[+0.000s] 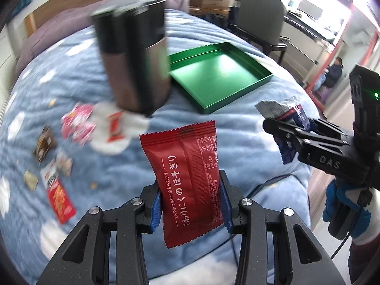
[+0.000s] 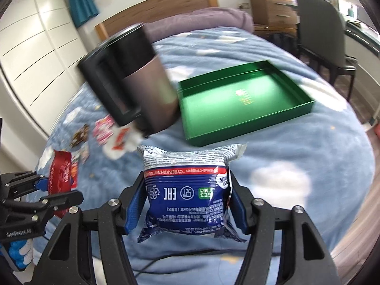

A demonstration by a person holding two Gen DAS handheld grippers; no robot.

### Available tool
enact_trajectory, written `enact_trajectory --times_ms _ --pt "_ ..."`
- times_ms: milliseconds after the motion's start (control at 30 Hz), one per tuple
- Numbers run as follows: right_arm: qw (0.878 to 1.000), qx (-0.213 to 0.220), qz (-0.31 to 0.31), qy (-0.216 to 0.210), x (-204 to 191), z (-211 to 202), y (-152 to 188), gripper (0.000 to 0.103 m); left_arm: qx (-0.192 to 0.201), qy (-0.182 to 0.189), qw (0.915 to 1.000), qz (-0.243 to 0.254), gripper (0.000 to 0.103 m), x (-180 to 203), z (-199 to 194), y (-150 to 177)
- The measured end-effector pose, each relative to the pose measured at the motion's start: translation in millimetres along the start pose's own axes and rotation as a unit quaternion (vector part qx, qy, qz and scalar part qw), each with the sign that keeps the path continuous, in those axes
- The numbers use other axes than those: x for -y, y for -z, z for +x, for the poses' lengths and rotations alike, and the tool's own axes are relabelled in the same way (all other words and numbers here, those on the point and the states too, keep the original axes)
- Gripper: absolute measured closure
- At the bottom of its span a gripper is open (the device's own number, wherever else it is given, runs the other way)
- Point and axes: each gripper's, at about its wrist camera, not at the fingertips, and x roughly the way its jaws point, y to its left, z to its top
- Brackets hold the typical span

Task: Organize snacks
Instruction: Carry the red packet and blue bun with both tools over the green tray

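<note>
Canister (image 1: 135,54) beside green tray (image 1: 247,90)

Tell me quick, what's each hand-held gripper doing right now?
Left hand-held gripper: shut on the red snack packet.
Right hand-held gripper: shut on the blue and silver snack packet.

Dark canister (image 1: 135,54) blurred; scattered packets (image 1: 71,128) smeared

The red packet (image 1: 190,185) is seen as glossy crimped film, the blue-and-silver packet (image 2: 187,190) as shiny crinkled foil-like wrap. The green tray (image 1: 237,90) is finished in smooth, sheened metallic green; the cylindrical canister (image 1: 135,54) shows brushed metal below a dark glossy band. The bed (image 1: 237,147) is covered in soft, ribbed blue fleece; each claw is formed of matt black plastic with blue pads (image 2: 134,204).
</note>
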Motion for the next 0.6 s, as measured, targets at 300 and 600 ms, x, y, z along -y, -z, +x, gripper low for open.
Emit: enact_trajectory --times_ms 300,600 --pt "0.999 0.024 0.007 0.036 60 18 -56 0.024 0.013 -0.006 0.9990 0.043 0.067 41 36 -76" --pt "0.997 0.029 -0.007 0.076 111 87 -132 0.024 0.008 -0.029 0.9990 0.033 0.067 49 123 -161"
